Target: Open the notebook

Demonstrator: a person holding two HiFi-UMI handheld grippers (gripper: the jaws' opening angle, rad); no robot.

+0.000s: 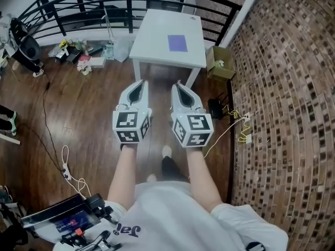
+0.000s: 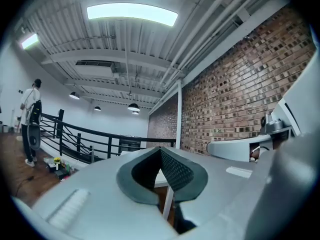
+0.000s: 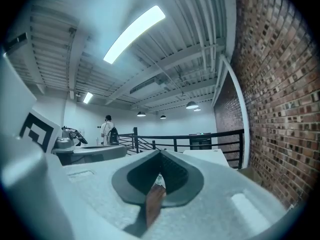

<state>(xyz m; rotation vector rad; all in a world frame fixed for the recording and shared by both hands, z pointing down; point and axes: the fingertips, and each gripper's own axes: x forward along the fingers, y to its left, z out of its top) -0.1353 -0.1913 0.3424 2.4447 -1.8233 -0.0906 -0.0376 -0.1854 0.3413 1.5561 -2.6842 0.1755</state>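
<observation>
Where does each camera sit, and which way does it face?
Head view: on the person's head, looking steeply down at the white table with the purple notebook; forearms, left gripper and right gripper show.
Left gripper view: rides the left gripper, faces level toward the railing; its shut jaws show.
Right gripper view: likewise, on the right gripper.
Shared: both gripper views show the brick wall.
</observation>
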